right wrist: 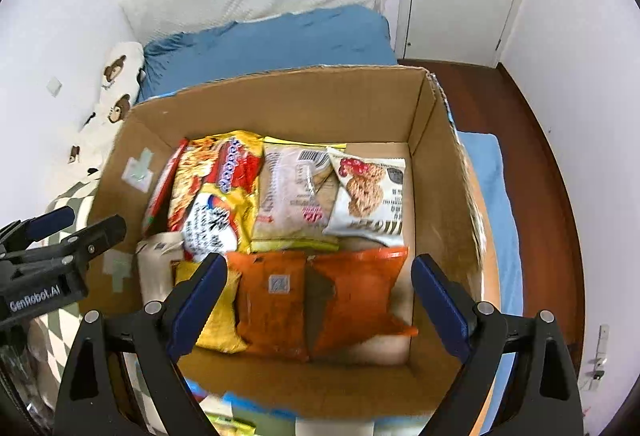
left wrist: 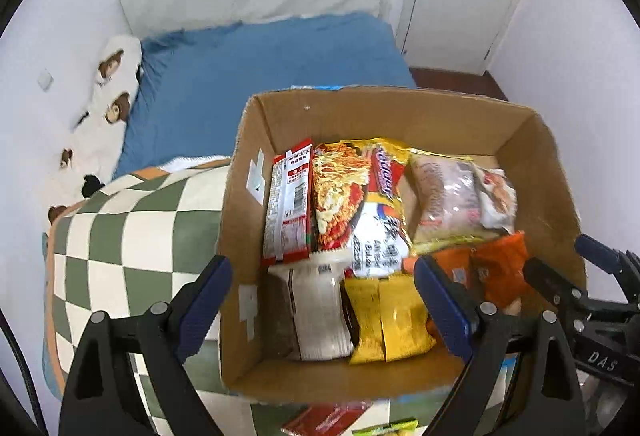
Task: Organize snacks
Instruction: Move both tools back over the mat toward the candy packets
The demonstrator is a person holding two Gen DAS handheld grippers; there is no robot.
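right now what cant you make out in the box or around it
- Red packet and green packet, left wrist view: outside the cardboard box, cut off by the bottom edge.
- White packet, left wrist view: print too blurred to read.
- Yellow packets, right wrist view: partly hidden behind the right gripper finger.
- Box floor under the orange packets: covered in both views.
- Left gripper: open, nothing held.

Each gripper was black, A-shaped framing with silver screws and blue ribbed fingertip pads [left wrist: 204, 300]. The left gripper [left wrist: 322, 302] body read "GenRobot.AI"; the right gripper [right wrist: 320, 300] carried "DAS".
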